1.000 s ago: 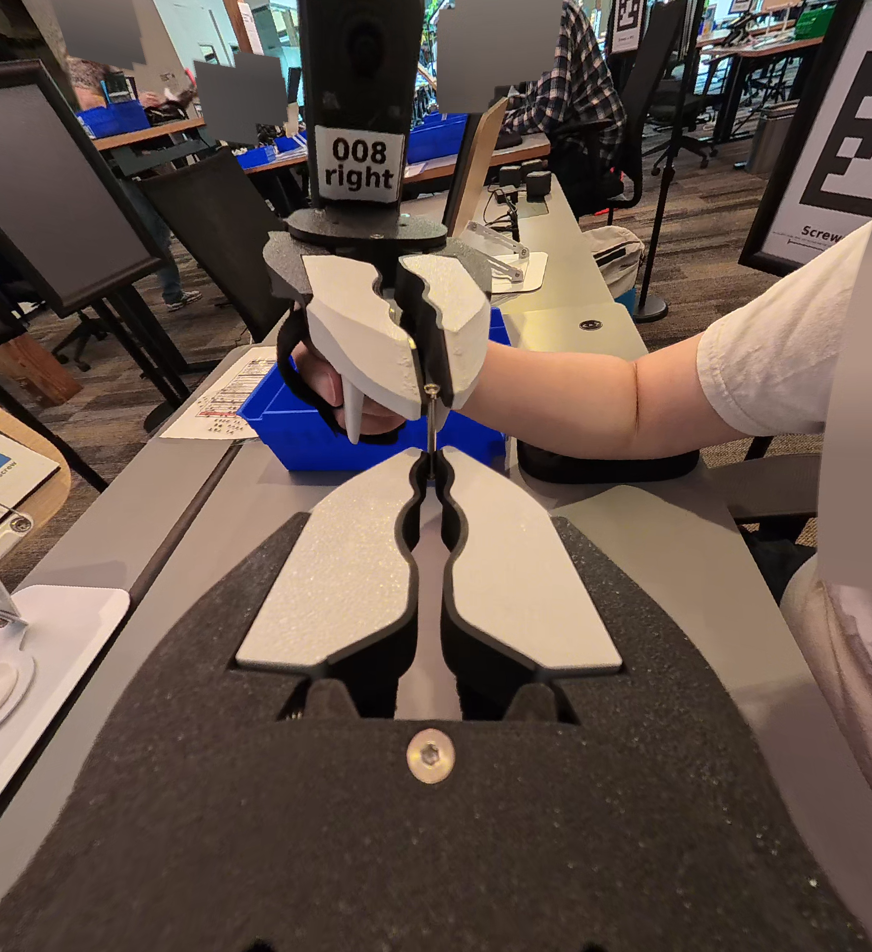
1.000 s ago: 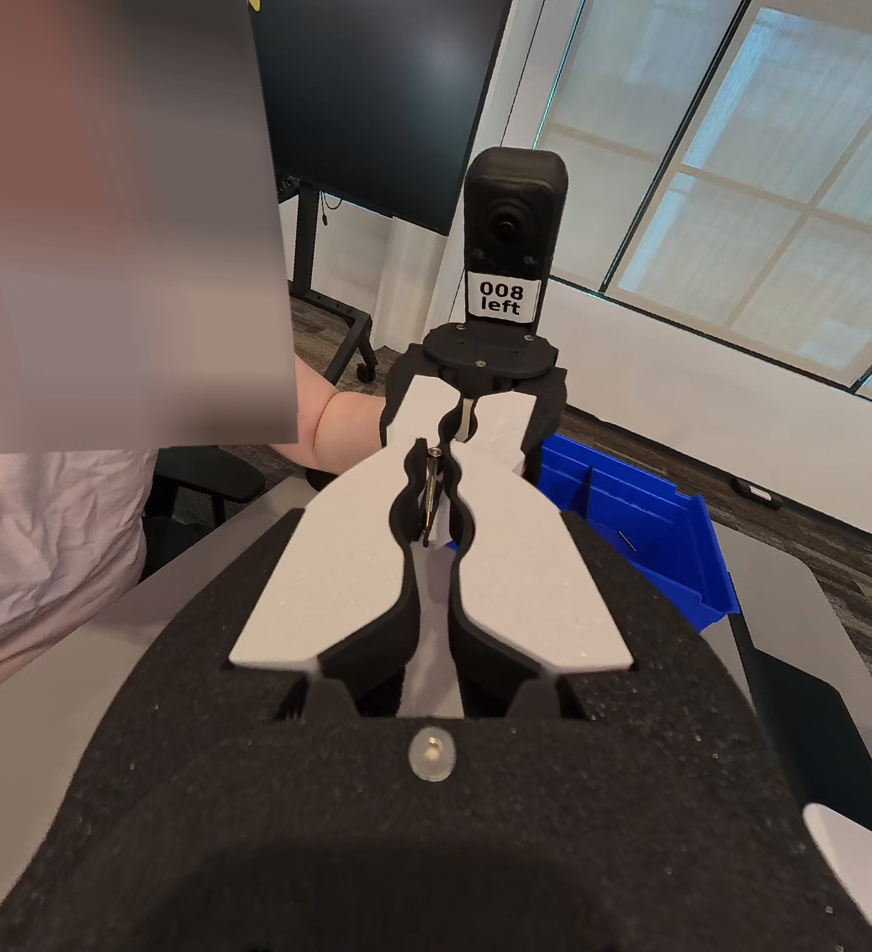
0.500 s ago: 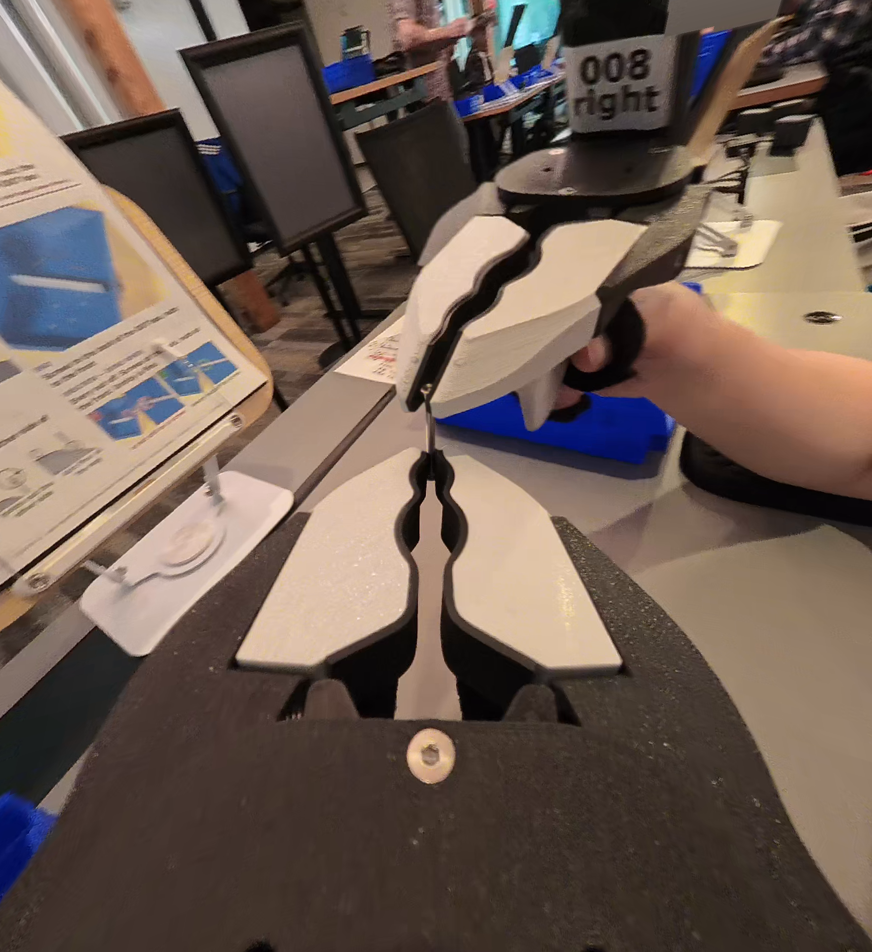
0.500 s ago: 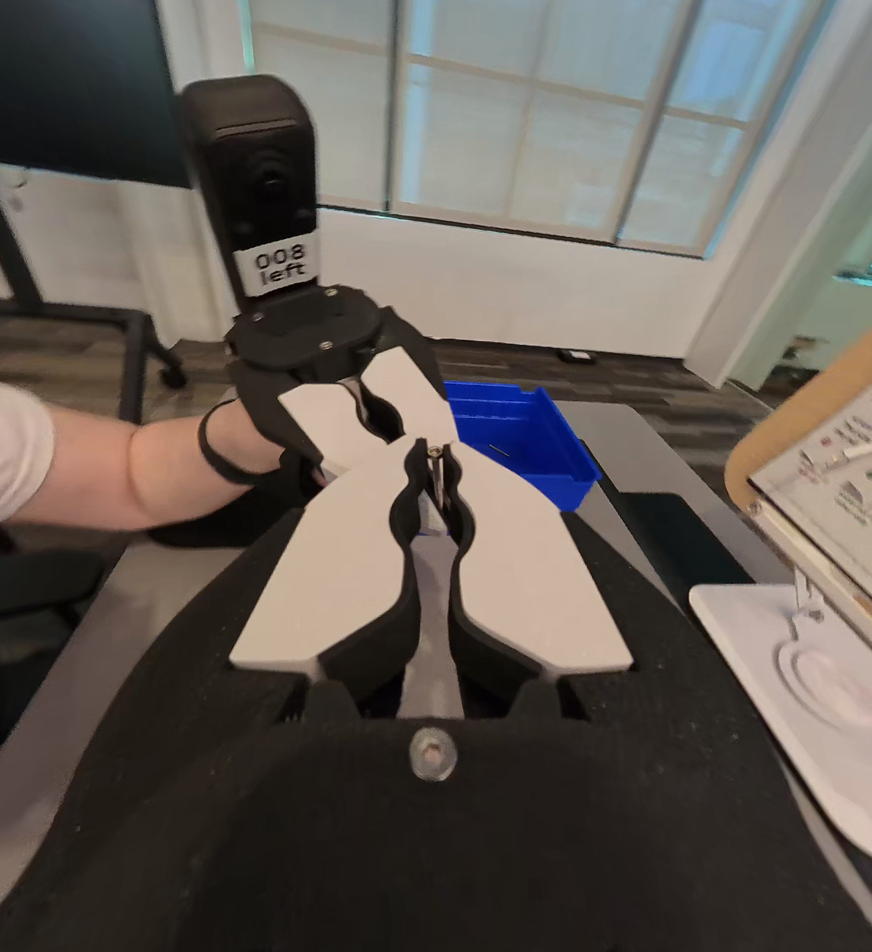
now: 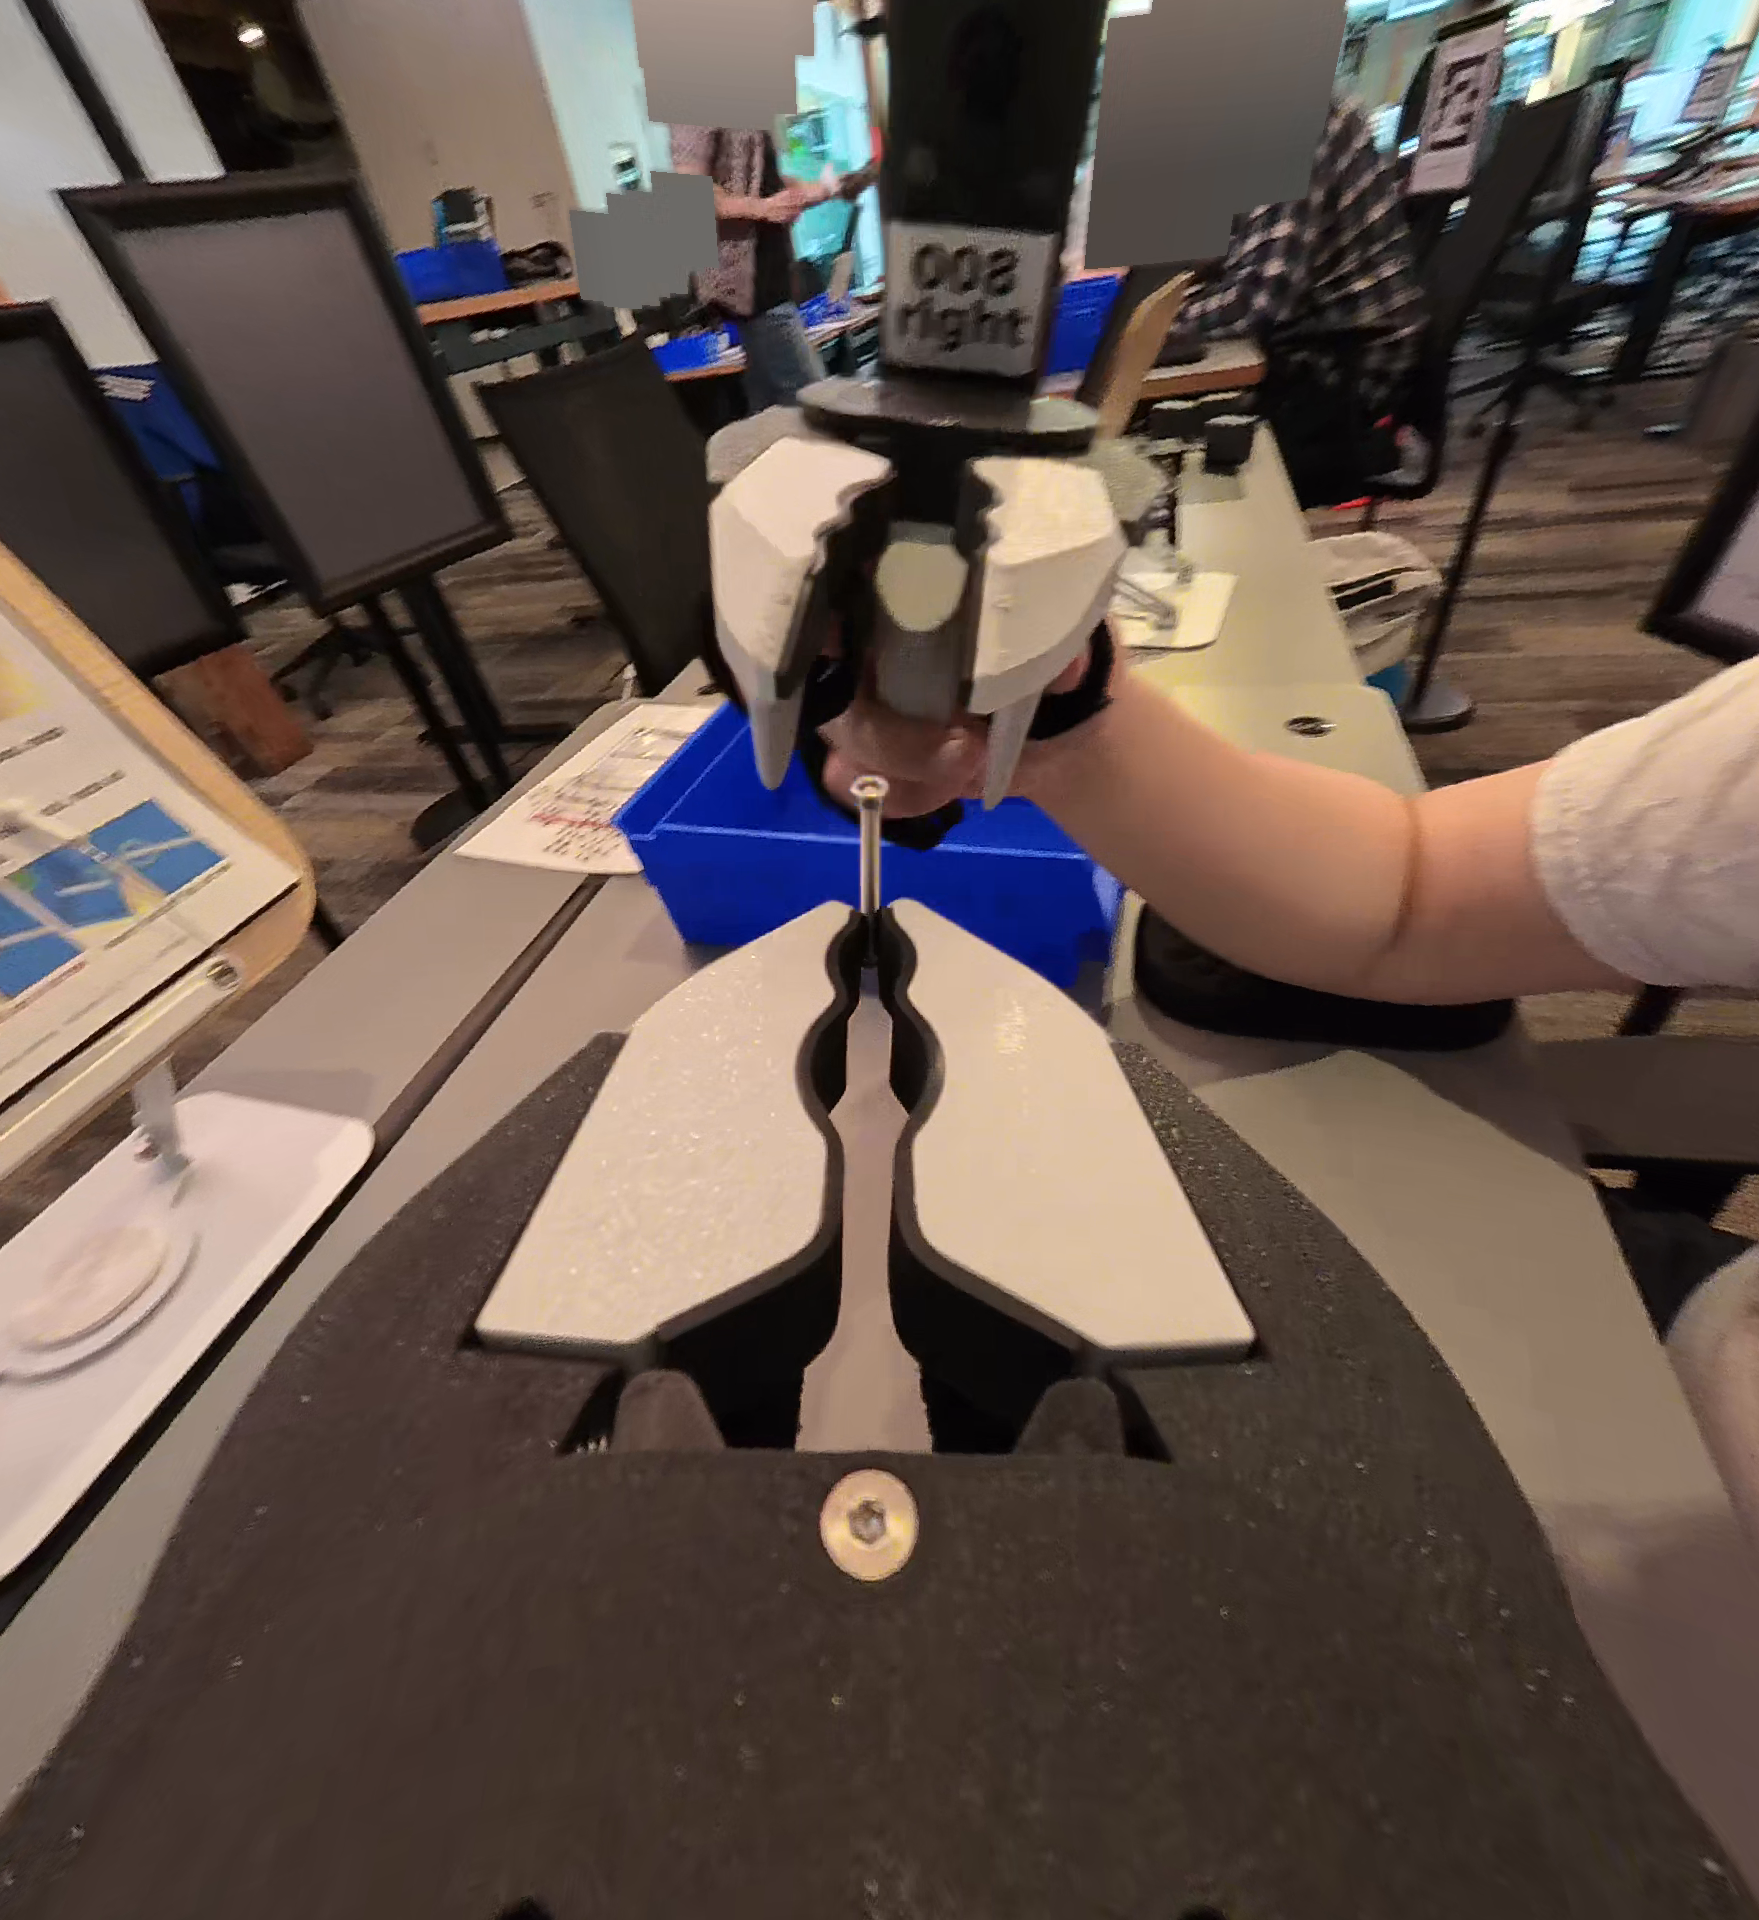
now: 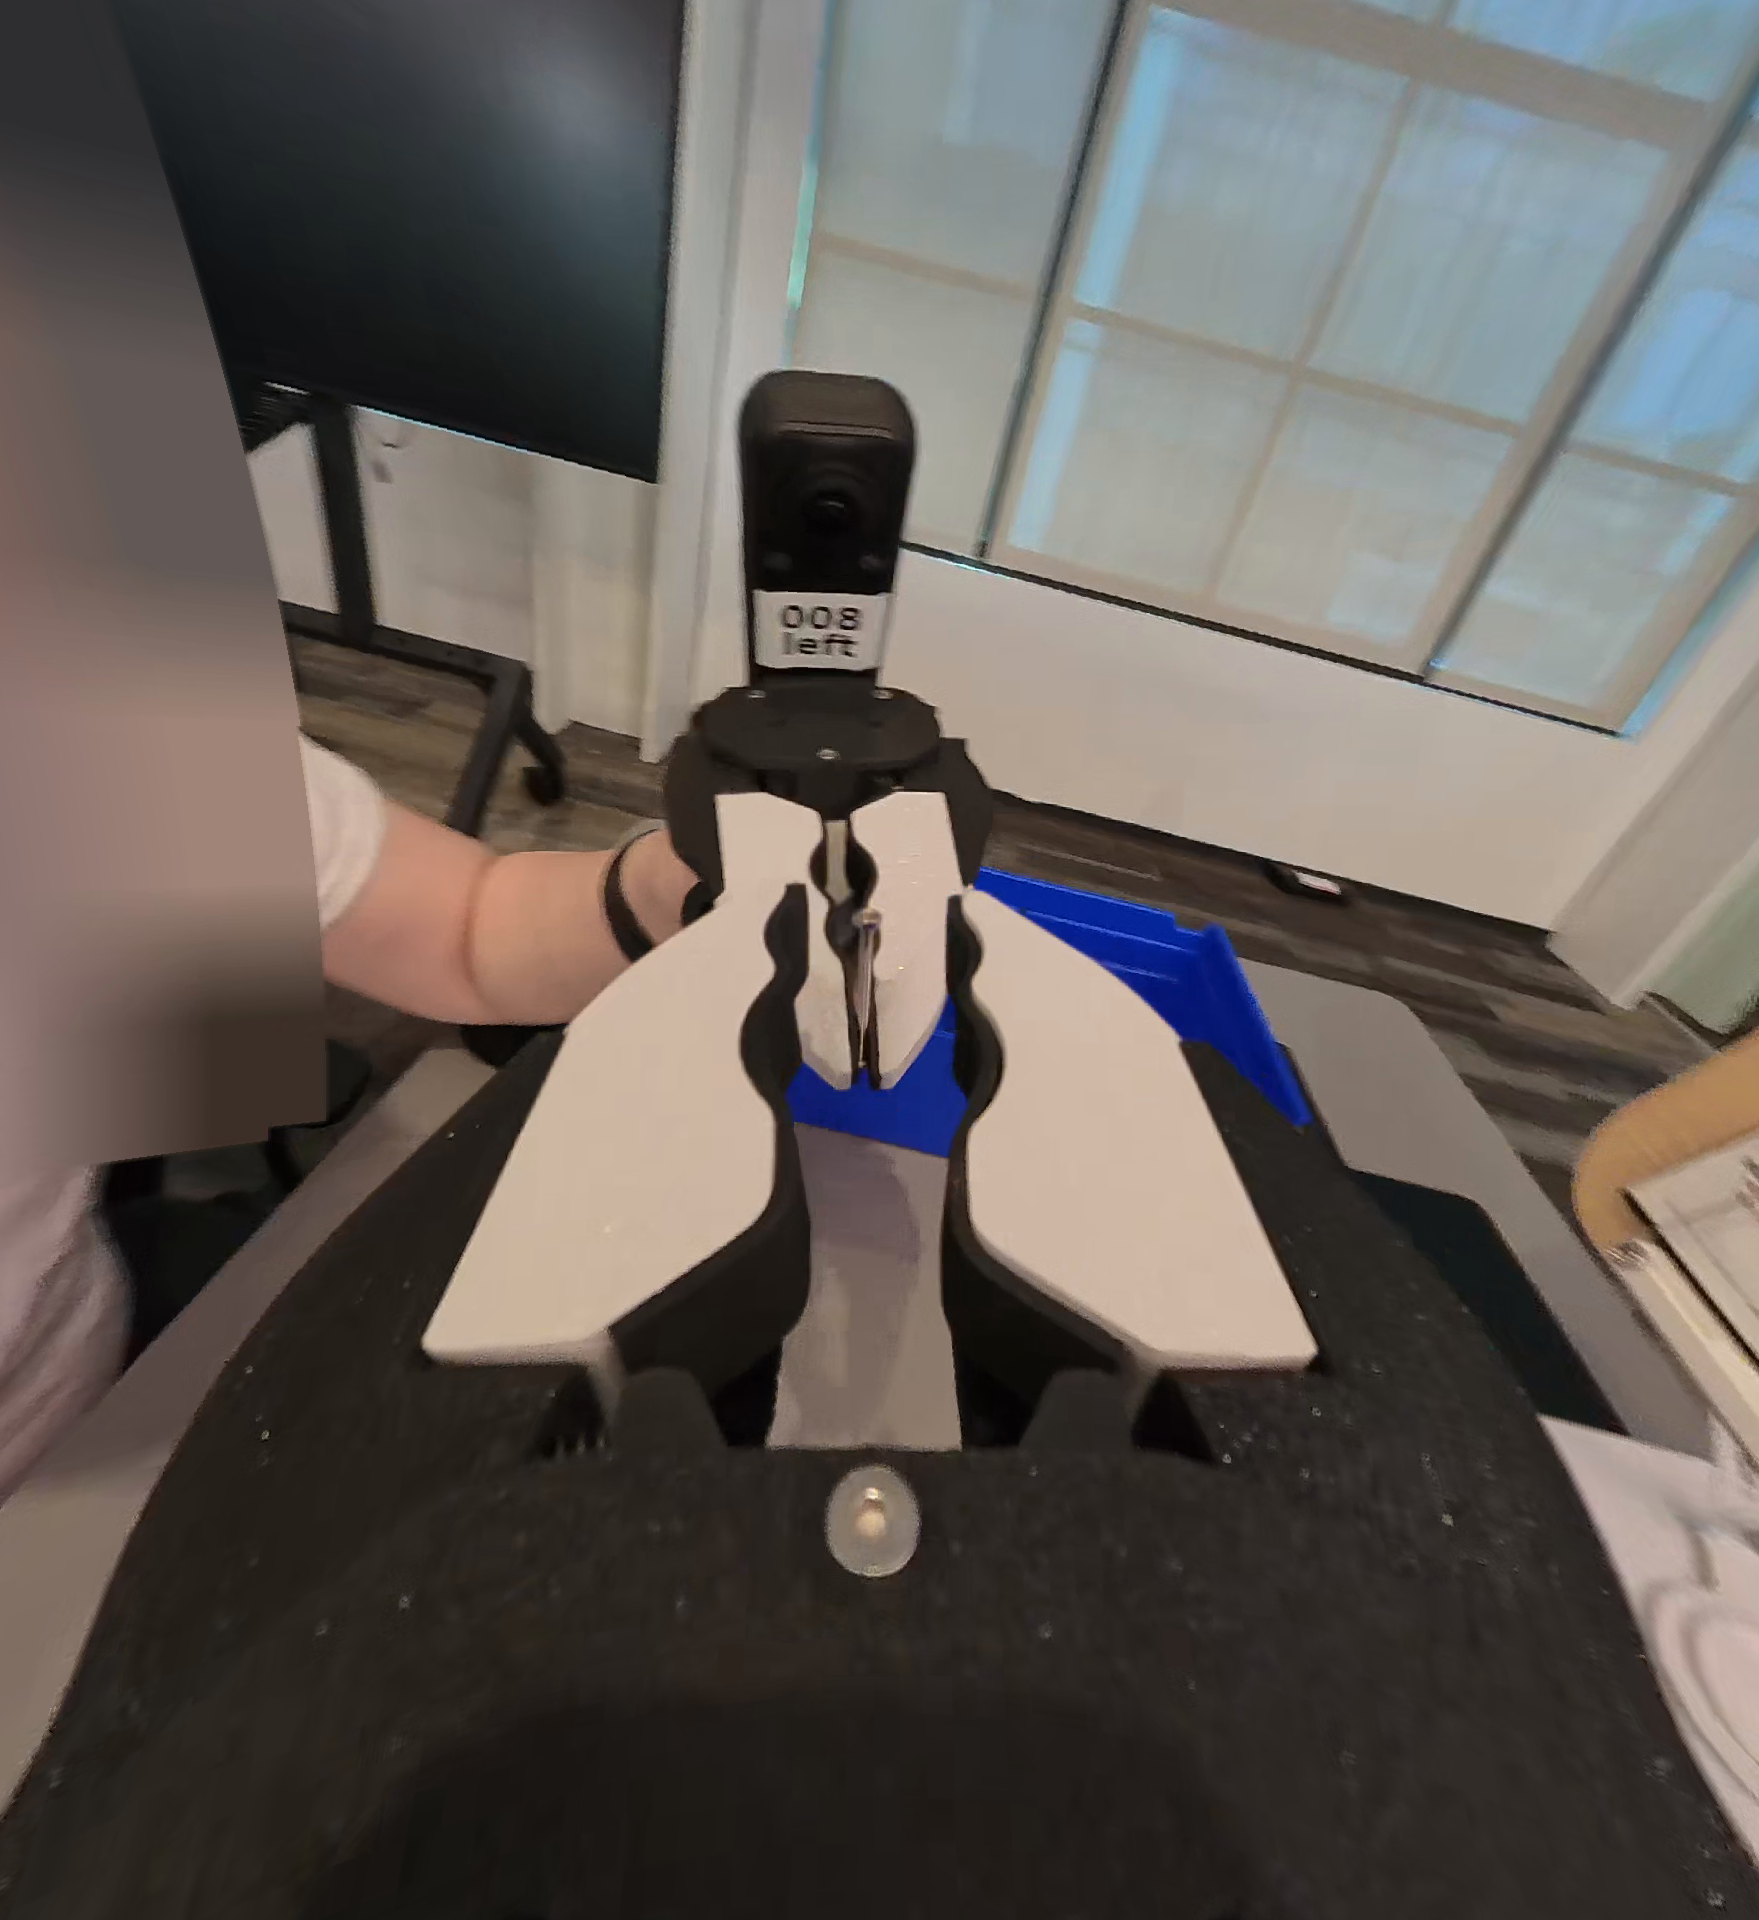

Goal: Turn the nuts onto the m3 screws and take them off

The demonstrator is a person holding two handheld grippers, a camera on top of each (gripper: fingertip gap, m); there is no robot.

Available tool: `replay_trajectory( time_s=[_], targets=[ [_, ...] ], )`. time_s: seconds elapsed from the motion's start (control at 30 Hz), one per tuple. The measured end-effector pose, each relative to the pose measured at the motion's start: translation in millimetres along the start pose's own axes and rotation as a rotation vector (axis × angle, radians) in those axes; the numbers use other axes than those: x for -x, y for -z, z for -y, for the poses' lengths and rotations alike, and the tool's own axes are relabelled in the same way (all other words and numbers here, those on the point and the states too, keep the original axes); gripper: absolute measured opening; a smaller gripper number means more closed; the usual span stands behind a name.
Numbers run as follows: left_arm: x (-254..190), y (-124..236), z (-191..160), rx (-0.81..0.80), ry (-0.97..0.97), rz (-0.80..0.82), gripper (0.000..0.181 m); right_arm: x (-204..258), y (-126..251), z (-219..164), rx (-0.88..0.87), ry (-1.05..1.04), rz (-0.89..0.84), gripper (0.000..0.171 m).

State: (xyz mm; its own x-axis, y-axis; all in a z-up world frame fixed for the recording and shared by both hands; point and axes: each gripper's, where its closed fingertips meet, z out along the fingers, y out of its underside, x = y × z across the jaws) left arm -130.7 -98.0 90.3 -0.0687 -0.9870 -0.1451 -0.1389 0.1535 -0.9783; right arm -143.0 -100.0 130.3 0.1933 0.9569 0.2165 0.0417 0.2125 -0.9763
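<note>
Busy workshop room, grey table [image 5: 709, 935] with a blue bin [image 5: 875, 883] on it. Left gripper [image 5: 870, 920] sits in front of the bin, fingers clamped on the lower end of a thin m3 screw [image 5: 867, 842] that stands upright, head on top. Right gripper [image 5: 880, 774] hangs above the bin, facing the left one, fingers spread wide, empty, tips on either side of the screw head, not touching. Any nut too small to tell.

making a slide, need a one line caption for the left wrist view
Left gripper shut on an upright screw, right gripper open just beyond its head, above a blue bin.
</note>
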Motion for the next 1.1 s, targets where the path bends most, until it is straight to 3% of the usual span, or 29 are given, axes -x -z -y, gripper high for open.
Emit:
replay_trajectory(
  time_s=[0.33,0.5,0.7,0.9,1.1],
  targets=[
    [-29,-4,5,-0.020,-0.089,-0.119,0.002,30,-3,-1,-0.045,0.015,0.214,0.013],
    [-31,-6,3,-0.012,-0.086,-0.132,0.002,35,-6,-6,-0.021,0.033,0.238,0.009],
    [-25,-6,2,0.001,-0.088,-0.096,0.002,28,-7,-8,-0.002,0.038,0.189,0.006],
    [13,0,-5,0.055,-0.063,0.143,0.002,-8,-17,-17,0.083,-0.001,-0.090,0.006],
    [25,4,-8,0.056,-0.009,0.179,0.002,-19,-23,-21,0.083,-0.071,-0.180,0.007]
  ],
)
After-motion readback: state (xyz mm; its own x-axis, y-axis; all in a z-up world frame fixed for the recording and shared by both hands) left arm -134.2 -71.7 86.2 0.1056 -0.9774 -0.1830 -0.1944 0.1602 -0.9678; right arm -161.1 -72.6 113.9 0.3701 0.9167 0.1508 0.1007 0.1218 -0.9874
